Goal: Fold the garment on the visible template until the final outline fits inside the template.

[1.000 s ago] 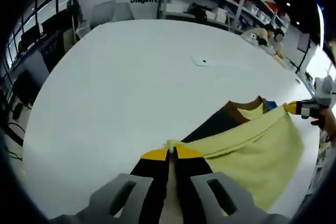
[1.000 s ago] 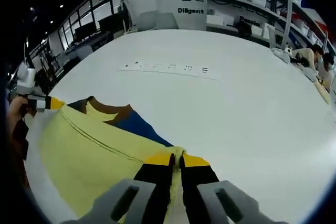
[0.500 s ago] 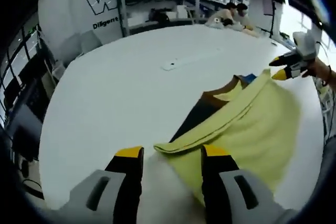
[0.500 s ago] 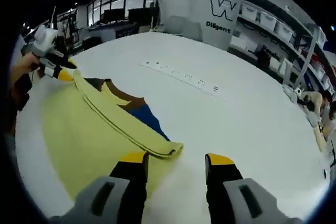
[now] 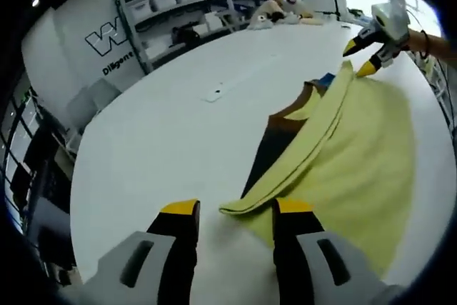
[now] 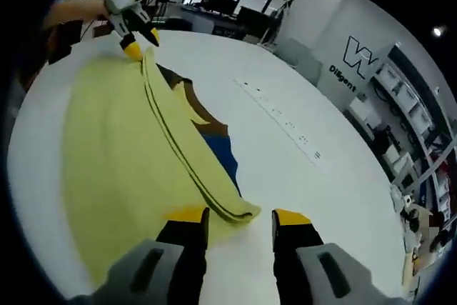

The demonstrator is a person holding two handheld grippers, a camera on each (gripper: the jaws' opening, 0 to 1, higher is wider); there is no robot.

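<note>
Both grippers stand with jaws apart and nothing between them. The left gripper (image 5: 232,213) hovers over the white table (image 5: 157,133), a folded corner of the yellow garment (image 5: 357,155) lying just past its tips. The right gripper (image 6: 239,218) sits likewise at the other corner of the garment (image 6: 114,148), whose brown and blue parts peek out beyond the fold.

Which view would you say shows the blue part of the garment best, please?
The right gripper view: the blue part lies in plain sight beside the folded yellow hem, near that view's middle. In the left gripper view only a small blue corner peeks past the hem, far off.
</note>
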